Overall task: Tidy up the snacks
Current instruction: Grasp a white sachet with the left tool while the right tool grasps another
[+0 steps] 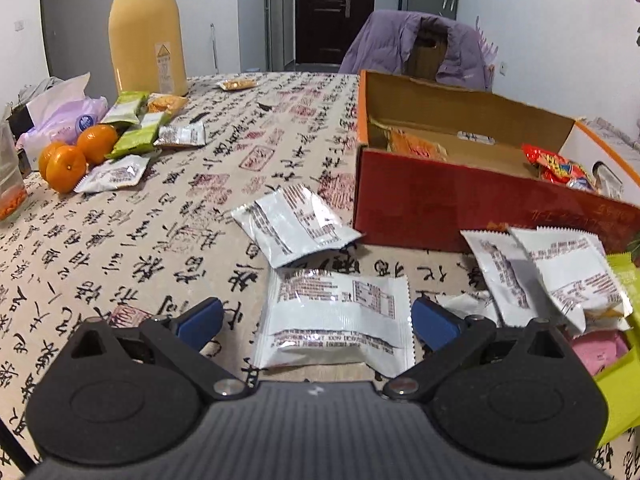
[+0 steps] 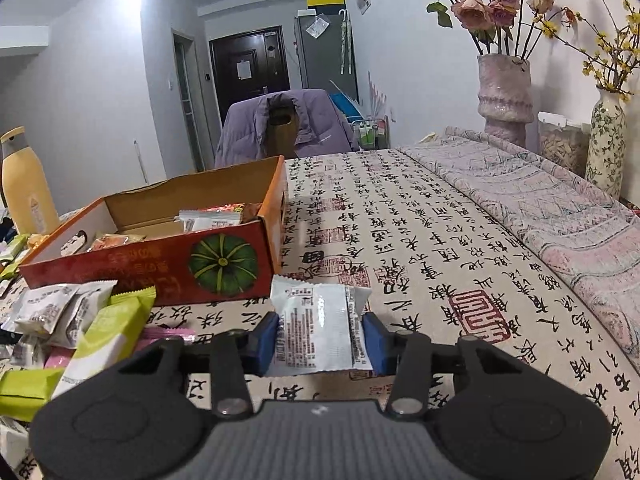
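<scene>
My left gripper point(image 1: 316, 320) is open, its blue pads on either side of a white snack packet point(image 1: 336, 316) that lies flat on the tablecloth. A second white packet point(image 1: 292, 224) lies just beyond it. My right gripper point(image 2: 322, 338) is shut on a white snack packet point(image 2: 320, 328), held just above the table in front of the red cardboard box point(image 2: 168, 268). The box point(image 1: 460, 204) is open and holds several snacks. A pile of white, green and pink packets point(image 1: 560, 276) lies at the right of the left wrist view, and it also shows in the right wrist view point(image 2: 80, 320).
A yellow thermos point(image 1: 146, 28), three oranges point(image 1: 76, 152), green and white packets point(image 1: 132, 132) and a plastic bag point(image 1: 60, 112) sit at the far left. Two vases with flowers point(image 2: 506, 92) stand at the right on a folded cloth point(image 2: 560, 200). A chair with a purple jacket point(image 2: 280, 124) stands behind the table.
</scene>
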A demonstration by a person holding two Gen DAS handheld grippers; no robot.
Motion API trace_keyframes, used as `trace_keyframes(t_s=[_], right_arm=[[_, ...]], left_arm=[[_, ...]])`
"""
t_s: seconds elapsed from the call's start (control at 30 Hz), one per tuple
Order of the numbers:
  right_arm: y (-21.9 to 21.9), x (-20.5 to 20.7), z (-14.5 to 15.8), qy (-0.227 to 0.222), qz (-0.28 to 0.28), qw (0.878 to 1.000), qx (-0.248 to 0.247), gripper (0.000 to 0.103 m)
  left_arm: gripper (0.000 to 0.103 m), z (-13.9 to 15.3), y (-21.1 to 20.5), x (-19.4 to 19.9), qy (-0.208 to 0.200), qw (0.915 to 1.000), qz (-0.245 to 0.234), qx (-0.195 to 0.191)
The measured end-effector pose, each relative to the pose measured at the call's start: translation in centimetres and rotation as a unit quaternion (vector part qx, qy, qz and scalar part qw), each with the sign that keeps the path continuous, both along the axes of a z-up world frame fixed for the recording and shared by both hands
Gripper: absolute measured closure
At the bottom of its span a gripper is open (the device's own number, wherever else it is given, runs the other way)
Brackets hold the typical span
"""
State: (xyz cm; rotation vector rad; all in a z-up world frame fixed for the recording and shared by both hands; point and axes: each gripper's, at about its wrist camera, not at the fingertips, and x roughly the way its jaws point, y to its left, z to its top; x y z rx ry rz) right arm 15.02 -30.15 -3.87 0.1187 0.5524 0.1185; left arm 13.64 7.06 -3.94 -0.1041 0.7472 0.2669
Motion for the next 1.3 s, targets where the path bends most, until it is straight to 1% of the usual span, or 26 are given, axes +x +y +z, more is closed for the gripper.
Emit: trace_keyframes(t_s=[0.13,0.23,0.3,0.37,0.43,0.5,0.53,0.6,0.77,0.97,1.07,1.3], right_arm=[[0.0,0.1,-0.3,0.002,0.001,1.000,0.004,0.059],[0.1,0.2,-0.3,0.002,0.003,1.000,0.005,0.059],[0.1,0.1,-0.4,0.003,0.003,1.000,0.005,0.059],[0.1,0.1,-0.4,0.003,0.003,1.000,0.005,0.059],[0.2,0.1,-0.4,0.003,0.004,1.000,0.005,0.059],[0.3,0.1,-0.5,0.005,0.005,1.000,0.005,0.059],[0.4,0.1,-0.5,0.006,0.006,1.000,0.005,0.059],[0.5,0.0,-0.5,0.005,0.008,1.000,0.005,0.059],[0.5,-0.4,-0.3,0.001,0.011,1.000,0.005,0.059],[0.7,-0.7,0.1,-0.005,0.014,1.000,0.004,0.059],[0.8,-0.8,0.5,-0.011,0.016,1.000,0.004,0.059],[1.8,-0.6,2.0,-0.034,0.034,0.999,0.000,0.059]], left_arm=[[0.004,-0.1,-0.2,0.0,0.000,1.0000,-0.003,0.005],[0.011,0.0,-0.4,-0.2,-0.004,0.9999,-0.009,0.007],[0.025,0.1,-0.6,-0.3,-0.009,0.9999,-0.011,0.009],[0.028,0.2,-0.6,-0.5,-0.013,0.9998,-0.011,0.007],[0.034,0.3,-0.6,-0.7,-0.016,0.9998,-0.013,0.008],[0.049,0.4,-0.7,-1.0,-0.021,0.9996,-0.018,0.009],[0.050,0.5,-0.7,-1.0,-0.022,0.9995,-0.020,0.008],[0.055,0.5,-0.7,-1.2,-0.024,0.9994,-0.023,0.009],[0.059,0.8,-0.8,-1.9,-0.036,0.9990,-0.028,0.007],[0.059,1.9,-0.9,-3.2,-0.063,0.9974,-0.029,0.017],[0.059,2.8,-0.7,-3.8,-0.080,0.9962,-0.030,0.020],[0.059,5.4,-1.2,-4.3,-0.119,0.9915,-0.049,0.020]])
